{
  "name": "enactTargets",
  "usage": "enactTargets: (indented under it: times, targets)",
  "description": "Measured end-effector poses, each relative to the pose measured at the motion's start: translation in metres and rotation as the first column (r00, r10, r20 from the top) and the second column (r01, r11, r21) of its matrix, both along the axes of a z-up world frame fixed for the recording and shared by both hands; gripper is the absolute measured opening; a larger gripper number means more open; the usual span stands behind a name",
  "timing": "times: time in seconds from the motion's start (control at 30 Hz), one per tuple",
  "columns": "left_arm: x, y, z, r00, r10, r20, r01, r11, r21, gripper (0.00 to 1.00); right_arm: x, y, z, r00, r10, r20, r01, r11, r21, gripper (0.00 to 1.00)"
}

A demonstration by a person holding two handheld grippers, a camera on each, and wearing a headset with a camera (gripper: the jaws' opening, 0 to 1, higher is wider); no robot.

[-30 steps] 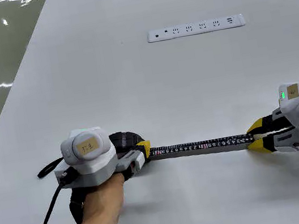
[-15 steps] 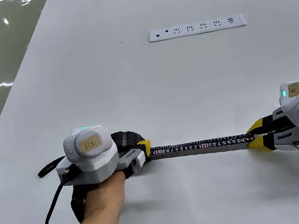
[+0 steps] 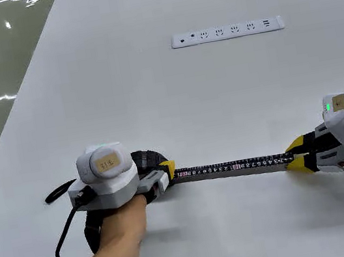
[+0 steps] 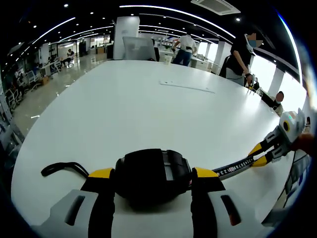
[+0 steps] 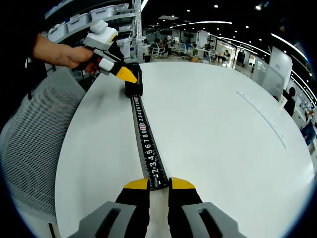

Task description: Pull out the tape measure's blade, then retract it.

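White tabletop [image 3: 221, 107] noted, with a power strip [image 3: 227, 31] lying well beyond both tongs. Against the pictures of the previous second, only a slight drift of the whole head view was recorded, taken as camera motion, not as a move of the things.

Blade [image 5: 145, 144] was seen stretched flat between the two tongs, its numbered face up. Its drawn-out length was judged unchanged over that second.

Tape measure case [image 3: 145, 163] was held clenched in the left tongs [image 4: 153, 174], one jaw on each flank, resting on the tabletop. The blade's free end was gripped in the right tongs [image 5: 159, 184], jaws closed on it.

A black wrist strap [image 3: 59, 190] was noted trailing behind the left tongs.

Judgement: the pull was taken as paused or finished. The retraction was not yet begun, and would call for the right tongs to be brought toward the case.
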State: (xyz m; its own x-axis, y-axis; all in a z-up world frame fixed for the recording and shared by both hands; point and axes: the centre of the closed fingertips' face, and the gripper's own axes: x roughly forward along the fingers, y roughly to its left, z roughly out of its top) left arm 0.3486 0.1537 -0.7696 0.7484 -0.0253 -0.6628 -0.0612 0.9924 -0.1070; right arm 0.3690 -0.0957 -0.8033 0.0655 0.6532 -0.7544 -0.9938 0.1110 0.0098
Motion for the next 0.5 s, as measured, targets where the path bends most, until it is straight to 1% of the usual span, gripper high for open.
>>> enactTargets:
  times: [0.07,0.17,0.33,0.5]
  targets:
    - [0.0002,0.0004,-0.0008,1.0,-0.001,-0.002,0.001,1.0,0.005,0.56,-0.0005,-0.0002,-0.0001,1.0,0.001,-0.001,-0.001,1.0,-0.001,0.09]
    - [0.0002,0.0007,-0.0017,1.0,-0.007,-0.001,0.007,1.0,0.002,0.56,-0.0004,-0.0003,-0.0001,1.0,0.001,0.0,-0.001,1.0,-0.004,0.09]
    - [0.0005,0.0016,-0.0025,1.0,-0.011,-0.008,0.011,1.0,0.004,0.54,-0.0006,-0.0005,0.0,1.0,0.005,0.0,-0.005,1.0,-0.007,0.09]
    - [-0.0004,0.002,-0.0022,1.0,-0.007,0.002,0.007,1.0,0.015,0.53,-0.0019,-0.001,0.0002,1.0,0.015,0.001,-0.015,1.0,-0.006,0.09]
